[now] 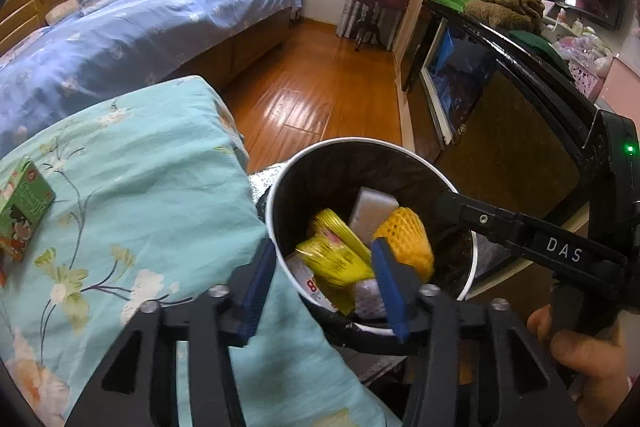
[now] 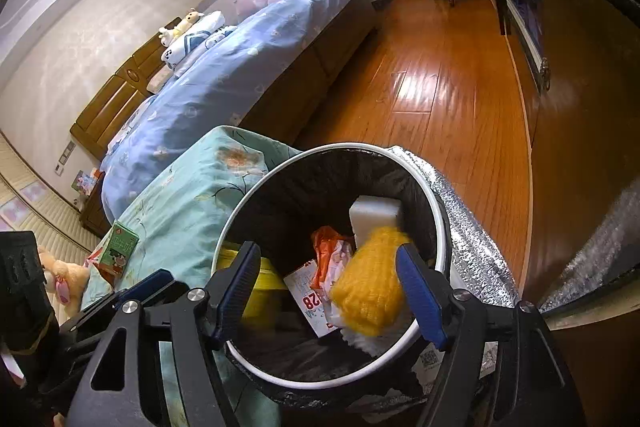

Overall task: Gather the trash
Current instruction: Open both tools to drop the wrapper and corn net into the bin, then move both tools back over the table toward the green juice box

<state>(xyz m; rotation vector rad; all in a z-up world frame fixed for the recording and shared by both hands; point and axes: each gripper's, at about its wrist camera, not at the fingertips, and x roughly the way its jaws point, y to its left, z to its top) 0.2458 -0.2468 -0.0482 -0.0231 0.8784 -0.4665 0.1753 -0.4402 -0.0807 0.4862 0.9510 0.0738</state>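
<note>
A: Teal floral quilt (image 1: 132, 187) at left, green carton (image 1: 22, 207) on it; then the round white-rimmed bin (image 1: 280, 187), black-lined.

B: Yellow foam net (image 2: 370, 287), crinkled wrappers inside; left gripper (image 1: 320, 291) and right gripper (image 2: 334, 291) both spread, empty.

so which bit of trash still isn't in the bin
The green carton, lying on the teal floral cover. The yellow foam net, yellow wrapper and white block are already inside the bin.
</note>
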